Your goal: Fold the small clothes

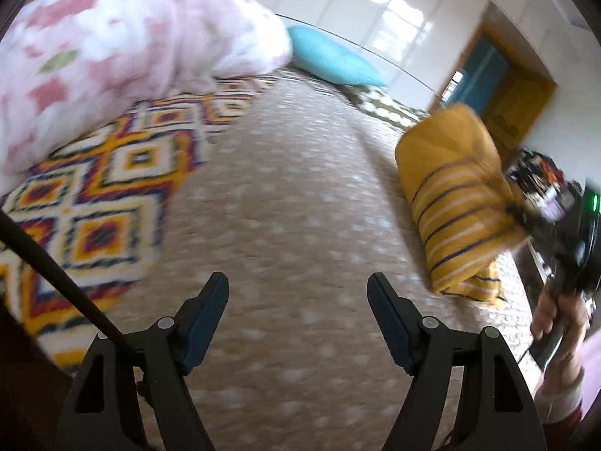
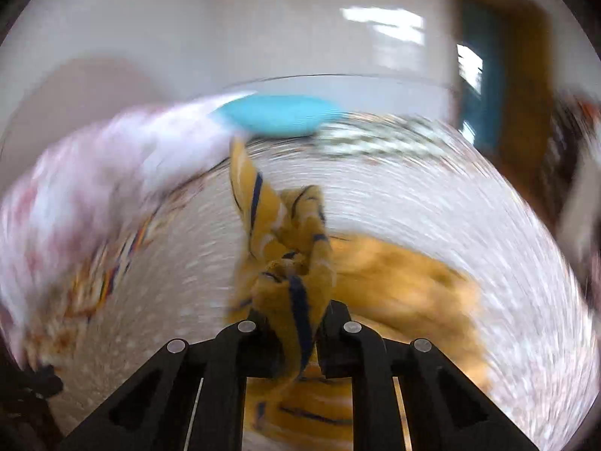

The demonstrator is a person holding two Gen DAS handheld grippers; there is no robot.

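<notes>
A small yellow garment with navy and white stripes (image 1: pixel 454 195) hangs folded in the air at the right of the left wrist view, held by my right gripper (image 1: pixel 526 221). In the right wrist view my right gripper (image 2: pixel 298 323) is shut on a bunched edge of the garment (image 2: pixel 289 248), and the rest of it hangs blurred below. My left gripper (image 1: pixel 298 293) is open and empty above the beige spotted bedspread (image 1: pixel 285 188), well left of the garment.
A pink floral quilt (image 1: pixel 124 49) is piled at the back left on a patterned yellow, red and navy blanket (image 1: pixel 97 203). A turquoise pillow (image 1: pixel 330 56) lies at the far end. A doorway (image 1: pixel 499 82) stands at the right.
</notes>
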